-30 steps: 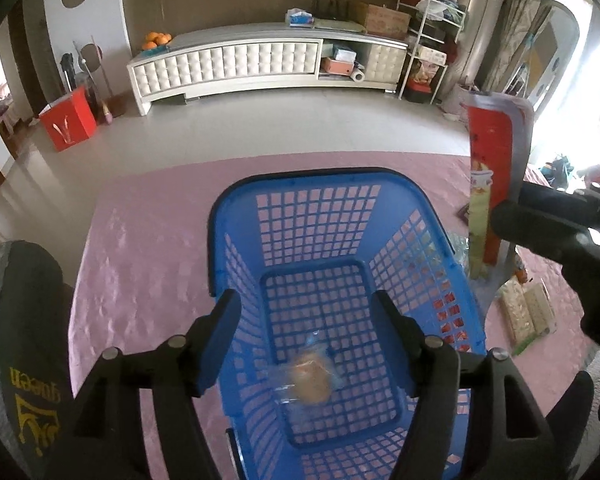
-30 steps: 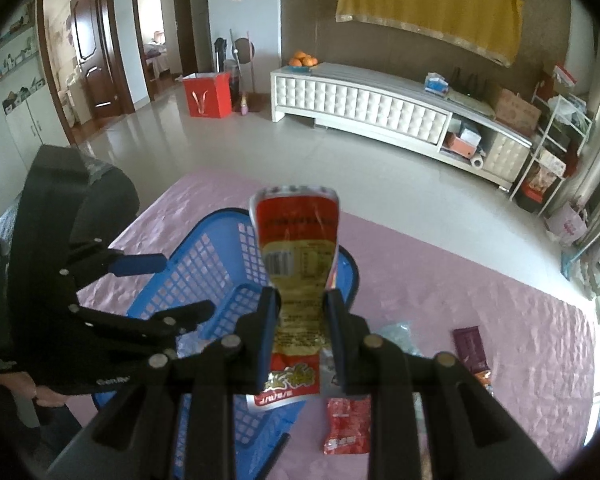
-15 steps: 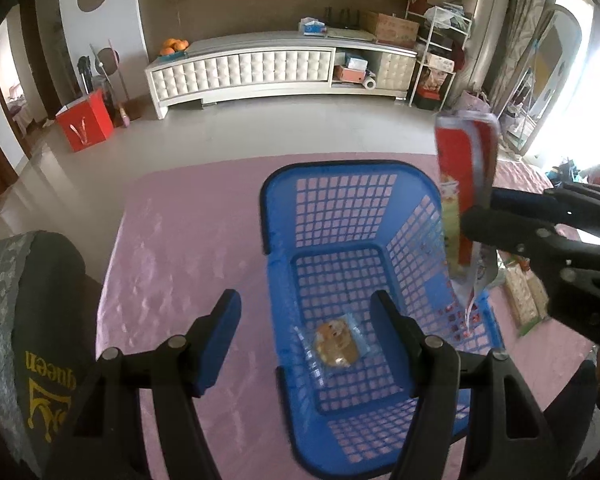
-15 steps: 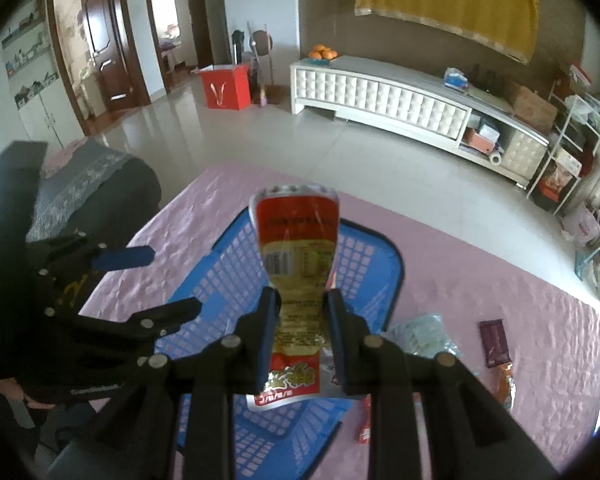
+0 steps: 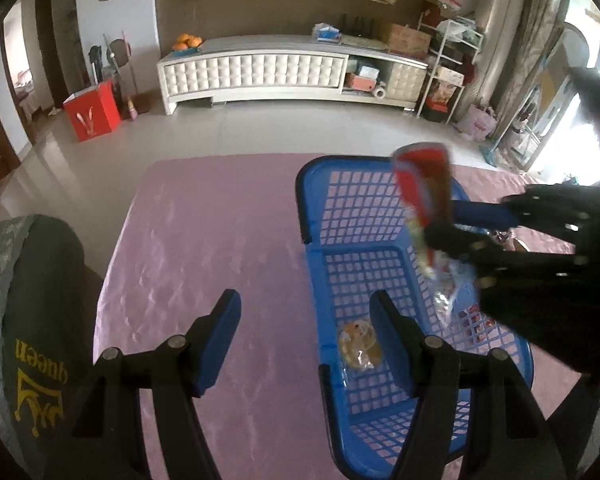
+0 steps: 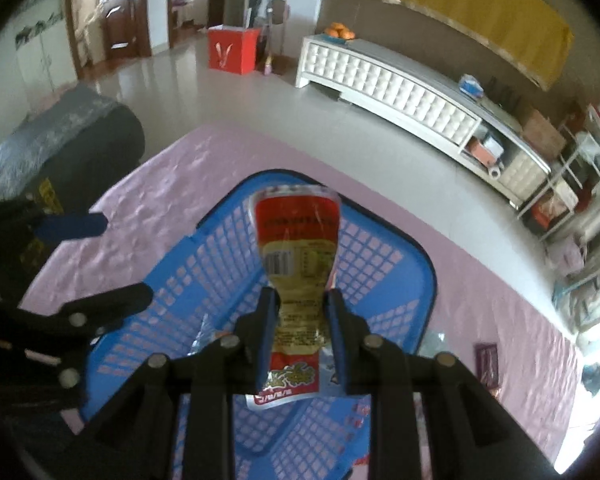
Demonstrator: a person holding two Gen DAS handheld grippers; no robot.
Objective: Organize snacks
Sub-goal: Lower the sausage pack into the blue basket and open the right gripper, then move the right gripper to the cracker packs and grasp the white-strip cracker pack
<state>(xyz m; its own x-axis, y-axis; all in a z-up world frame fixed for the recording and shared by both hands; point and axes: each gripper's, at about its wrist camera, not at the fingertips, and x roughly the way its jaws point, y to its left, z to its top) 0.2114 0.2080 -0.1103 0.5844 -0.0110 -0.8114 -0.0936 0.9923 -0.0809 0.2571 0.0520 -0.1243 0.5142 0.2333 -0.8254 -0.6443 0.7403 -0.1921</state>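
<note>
A blue plastic basket (image 5: pixel 312 216) (image 6: pixel 400 268) stands on the pink tablecloth. A wrapped bun (image 5: pixel 358 346) lies on its floor. My right gripper (image 6: pixel 300 304) is shut on a red and yellow snack packet (image 6: pixel 296 248) and holds it upright over the inside of the basket; the packet also shows in the left wrist view (image 5: pixel 422 192). My left gripper (image 5: pixel 304 320) is open and empty, low over the basket's left wall and the cloth beside it.
Loose snack packets lie on the cloth right of the basket, among them a dark one (image 6: pixel 486 364). A grey chair back (image 5: pixel 28 320) stands at the table's left. A white cabinet (image 5: pixel 260 76) and a red box (image 5: pixel 94 112) are across the floor.
My right gripper has carried the packet leftwards from beside the basket to over its inside. My left gripper has drawn left, off the basket's middle to its left wall.
</note>
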